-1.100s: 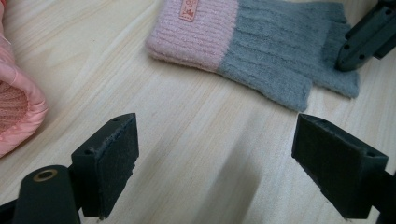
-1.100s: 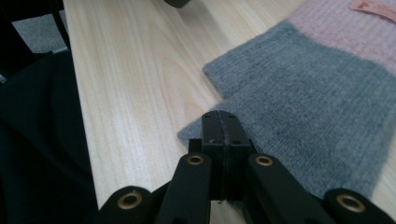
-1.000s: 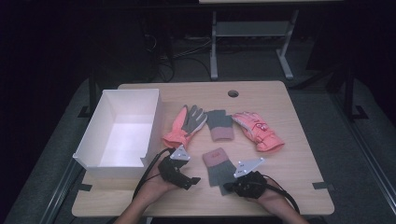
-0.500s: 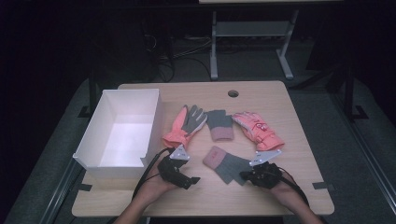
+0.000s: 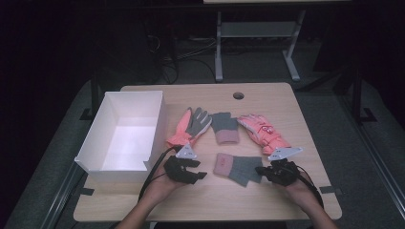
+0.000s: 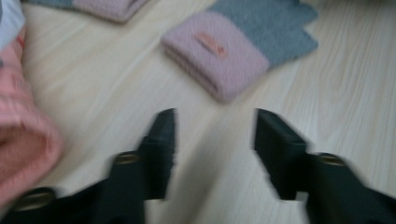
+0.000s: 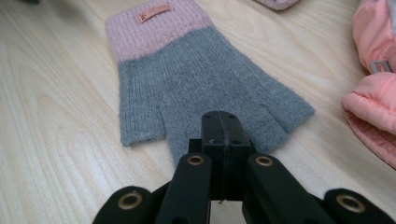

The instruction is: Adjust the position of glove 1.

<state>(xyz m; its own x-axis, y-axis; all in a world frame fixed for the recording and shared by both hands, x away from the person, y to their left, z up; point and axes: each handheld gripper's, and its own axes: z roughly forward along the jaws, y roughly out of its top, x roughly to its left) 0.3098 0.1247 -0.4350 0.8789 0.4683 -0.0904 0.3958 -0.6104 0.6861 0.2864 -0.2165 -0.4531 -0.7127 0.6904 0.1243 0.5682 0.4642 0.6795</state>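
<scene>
**Two grippers at a knit glove on a wooden table**

I take the near knit glove [image 5: 236, 168] as my landmark. It is grey with a pink cuff and lies flat on the table [image 5: 267, 200], near the front edge, cuff toward my left gripper and finger end toward my right.

My right gripper [image 5: 261, 169] sits at the glove's finger end. In the right gripper view [image 7: 226, 123] its jaws are pressed together with no gap. Their tip lies over the glove's grey edge, and I cannot tell whether any knit is pinched between them.

My left gripper [image 5: 200, 174] sits just beside the glove's cuff, apart from it. In the left gripper view [image 6: 215, 133] its jaws have just been closing. They stand partly apart, with bare wood between them and the pink cuff just ahead of them.

Beyond the landmark glove lies a second knit glove [image 5: 224, 126], also grey with a pink cuff. To its left lies a coral glove [image 5: 188, 128] with a grey palm, its cuff near my left gripper. To its right lies a padded coral glove [image 5: 262, 132], reaching down toward my right gripper.

Well to the left of the landmark glove stands an open white box [image 5: 90, 152].
</scene>
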